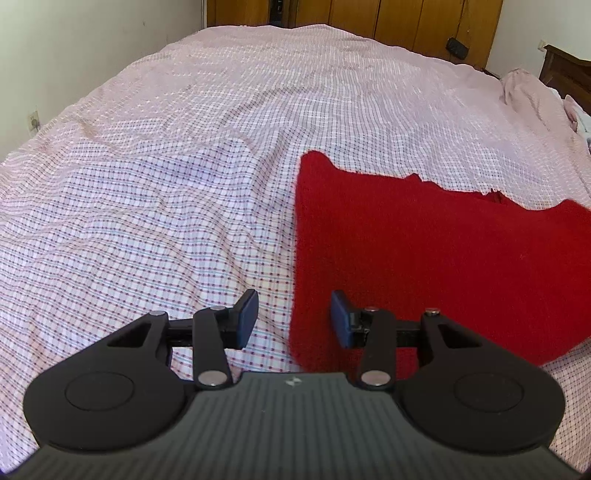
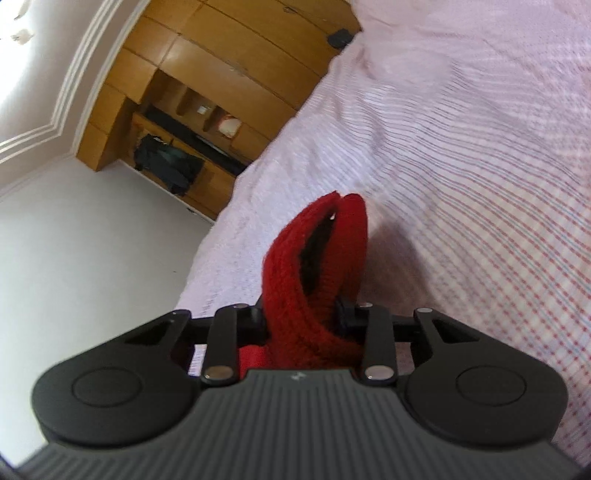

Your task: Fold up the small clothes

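Landmark: bed (image 1: 258,110), covered edge to edge by a pink checked bedspread (image 1: 147,229).
Surroundings, far side of bed: wooden wardrobe (image 1: 406,22) along the back wall; small black object (image 1: 457,47) just beside the bed's far right corner.
Surroundings, right end of bed: crumpled pink bedding (image 1: 521,92) on the bed; dark wooden headboard (image 1: 565,70) beyond it.
Surroundings, left of bed: plain wall with a wall socket (image 1: 34,121).
Surroundings, right wrist view: open wardrobe shelves (image 2: 192,122) past the bed's far edge; dark bag (image 2: 166,166) hung at the wardrobe.
Obstructions: bare bedspread only, left of and beyond the garment; shallow wrinkles, nothing standing on it.
Task item: red knitted garment (image 1: 424,258), lying on the near right part of the bed.
Long axis: across the bed, from its straight left edge out toward the right and past the frame edge.
Far edge: uneven, raised corner at the left end.
Left gripper (image 1: 293,319): half open, nothing between the pads; hovering over the garment's left edge, left pad over bedspread, right pad over red knit.
Right gripper (image 2: 301,319): narrow, clamped on a bunched fold of the red knitted garment (image 2: 295,295).
Held fold: projecting forward past the fingers, doubled over, dark gap between its two layers, above the bedspread.
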The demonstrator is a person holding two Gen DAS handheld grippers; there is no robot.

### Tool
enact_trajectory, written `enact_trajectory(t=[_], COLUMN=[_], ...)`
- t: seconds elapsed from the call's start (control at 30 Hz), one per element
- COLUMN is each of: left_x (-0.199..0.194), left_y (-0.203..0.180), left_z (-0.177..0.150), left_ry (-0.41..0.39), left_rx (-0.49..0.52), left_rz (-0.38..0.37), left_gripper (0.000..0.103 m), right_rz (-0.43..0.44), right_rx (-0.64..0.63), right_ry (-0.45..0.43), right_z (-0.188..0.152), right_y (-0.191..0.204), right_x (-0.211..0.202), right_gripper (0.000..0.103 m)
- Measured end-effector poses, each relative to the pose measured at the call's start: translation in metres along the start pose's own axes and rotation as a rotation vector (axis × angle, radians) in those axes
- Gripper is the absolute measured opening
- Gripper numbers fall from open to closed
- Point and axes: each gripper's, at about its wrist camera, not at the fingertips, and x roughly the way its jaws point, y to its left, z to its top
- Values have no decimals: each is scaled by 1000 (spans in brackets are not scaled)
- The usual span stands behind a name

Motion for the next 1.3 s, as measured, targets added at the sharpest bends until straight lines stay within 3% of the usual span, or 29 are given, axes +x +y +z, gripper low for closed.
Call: enact_trajectory(t=[0.33,0.57,0.83,1.07,1.3], left_x=[-9,-19,-17,-22,-24], left_y=[18,34,49,72,96], left_z=[5,12,14,12,-1], left_ry=[13,-2,13,4,8], left_rx=[-20,-83,-88,-107,-136], left_rz=[-11,-41,-48,-45,-27], left_gripper=[49,49,49,49,49], right_rz=[37,55,80,86,31], right_rx=[-114,-184,-268,-353,-542], right_ry=[-11,-13,-7,32,143], right_z=[1,-10,-26,-56,-124], right_y=[57,99,147,189,218], right_x=[-1,5,22,51,95], right_gripper=[34,33,32,32,32])
